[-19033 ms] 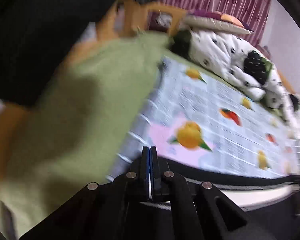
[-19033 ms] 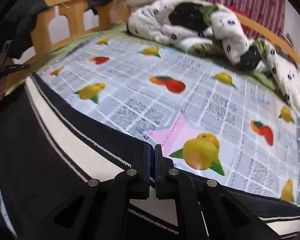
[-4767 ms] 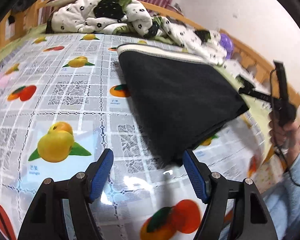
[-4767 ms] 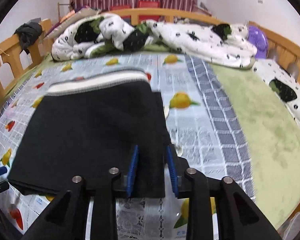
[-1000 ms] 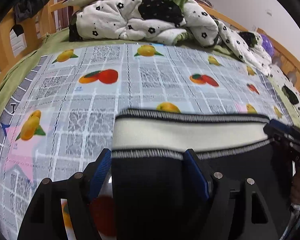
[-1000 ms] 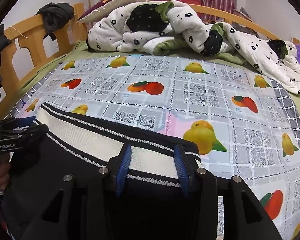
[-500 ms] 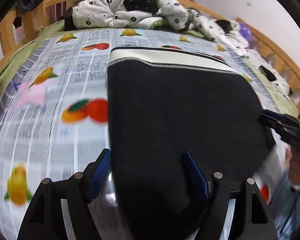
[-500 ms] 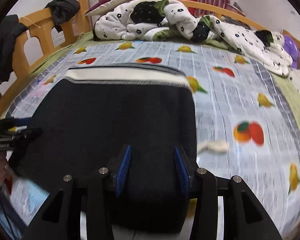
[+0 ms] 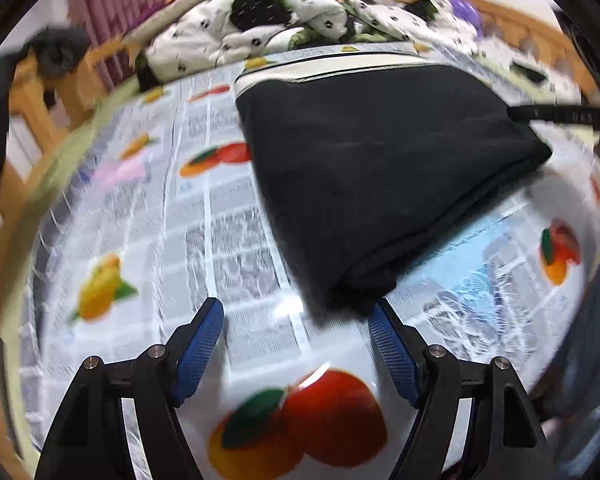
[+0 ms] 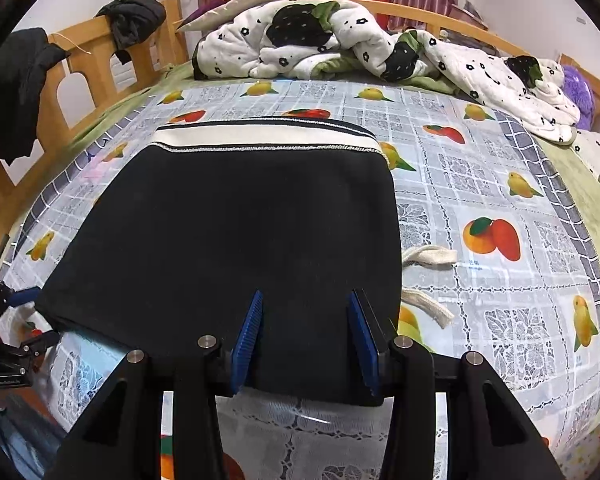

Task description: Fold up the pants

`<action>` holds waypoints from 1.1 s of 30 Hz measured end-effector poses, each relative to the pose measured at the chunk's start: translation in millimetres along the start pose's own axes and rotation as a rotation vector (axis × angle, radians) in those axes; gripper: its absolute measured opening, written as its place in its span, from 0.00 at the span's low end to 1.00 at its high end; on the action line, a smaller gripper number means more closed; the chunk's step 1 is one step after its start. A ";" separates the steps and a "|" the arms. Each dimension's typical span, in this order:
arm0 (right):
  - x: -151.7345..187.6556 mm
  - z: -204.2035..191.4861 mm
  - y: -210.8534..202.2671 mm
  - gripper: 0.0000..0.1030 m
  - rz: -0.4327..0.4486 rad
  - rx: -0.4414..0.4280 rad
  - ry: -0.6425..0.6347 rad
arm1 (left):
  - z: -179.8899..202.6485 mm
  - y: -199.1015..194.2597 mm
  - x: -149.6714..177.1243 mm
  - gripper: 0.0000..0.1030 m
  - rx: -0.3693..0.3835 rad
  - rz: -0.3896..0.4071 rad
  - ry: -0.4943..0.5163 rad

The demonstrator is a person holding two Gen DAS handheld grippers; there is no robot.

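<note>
The black pants (image 10: 236, 224) lie folded into a flat rectangle on the fruit-print cloth, with the white striped waistband (image 10: 260, 136) at the far edge. Two white drawstring ends (image 10: 428, 258) stick out at the fold's right side. My right gripper (image 10: 304, 332) is open and empty, its fingers over the near edge of the fold. In the left wrist view the pants (image 9: 380, 160) lie ahead to the right. My left gripper (image 9: 296, 340) is open and empty, just short of the fold's near corner. It also shows in the right wrist view (image 10: 16, 320) at the fold's left corner.
A rumpled white flower-print quilt (image 10: 340, 48) and a pillow (image 10: 236, 0) lie at the head of the bed. Wooden rails (image 10: 80, 68) with dark clothes (image 10: 132, 16) hung on them run along the left. A purple plush (image 10: 578, 92) sits at the far right.
Both grippers have drawn back toward the near edge of the fold. The left one has come off the pants to the near corner. The right one has opened wider.
</note>
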State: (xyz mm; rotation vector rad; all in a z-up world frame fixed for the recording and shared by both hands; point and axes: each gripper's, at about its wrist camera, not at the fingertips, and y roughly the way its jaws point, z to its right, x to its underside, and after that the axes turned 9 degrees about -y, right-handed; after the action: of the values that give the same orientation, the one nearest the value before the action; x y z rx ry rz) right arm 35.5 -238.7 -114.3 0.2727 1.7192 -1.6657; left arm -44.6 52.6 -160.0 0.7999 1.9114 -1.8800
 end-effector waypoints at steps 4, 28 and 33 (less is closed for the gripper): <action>2.7 -0.7 7.4 0.43 -0.012 0.003 -0.004 | 16.2 -2.7 -10.8 0.18 0.043 0.046 0.014; 11.5 -11.9 7.8 0.43 -0.016 0.025 -0.101 | -23.2 -2.5 -47.1 0.35 0.164 0.082 -0.374; 25.4 -16.8 12.4 0.43 -0.042 0.044 -0.146 | -3.1 11.5 -28.6 0.36 0.118 0.033 -0.288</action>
State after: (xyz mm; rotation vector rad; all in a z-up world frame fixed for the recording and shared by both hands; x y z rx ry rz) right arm 18.9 -229.4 -141.1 0.1322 1.5921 -1.7117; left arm -14.8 50.8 -151.7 0.5531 1.6165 -1.9812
